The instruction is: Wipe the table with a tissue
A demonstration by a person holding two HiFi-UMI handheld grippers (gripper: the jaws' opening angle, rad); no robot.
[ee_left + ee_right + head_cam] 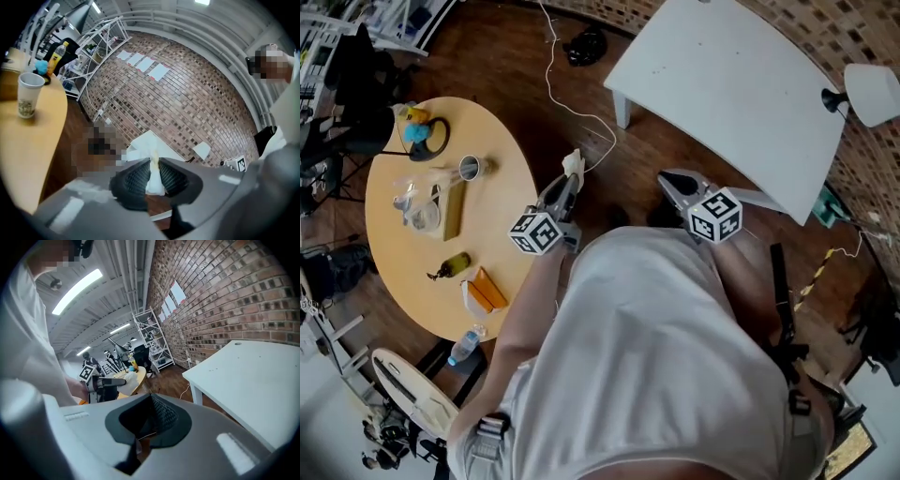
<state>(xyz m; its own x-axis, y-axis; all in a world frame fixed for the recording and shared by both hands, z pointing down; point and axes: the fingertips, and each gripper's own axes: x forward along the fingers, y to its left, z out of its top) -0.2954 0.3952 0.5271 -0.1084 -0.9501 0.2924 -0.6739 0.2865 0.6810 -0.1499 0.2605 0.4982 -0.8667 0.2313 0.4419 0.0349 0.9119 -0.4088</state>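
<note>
My left gripper [570, 184] hangs over the brown floor between the two tables, shut on a crumpled white tissue [573, 163]. In the left gripper view the tissue [154, 179] is pinched between the dark ribbed pads [137, 180] and sticks out past the tips. The gripper points toward the white table [731, 84], whose corner [143, 142] shows just beyond the tissue. My right gripper [668, 178] is held in front of my body near that table's near edge, with its jaws together and nothing between them. In the right gripper view the white tabletop [253, 366] fills the right side.
A round wooden table [394, 253] at the left carries a paper cup [29, 93], glasses, a dark bottle and an orange pack. A white cable [581, 112] runs across the floor. A lamp [872, 94] stands at the far right, metal shelves along the brick wall.
</note>
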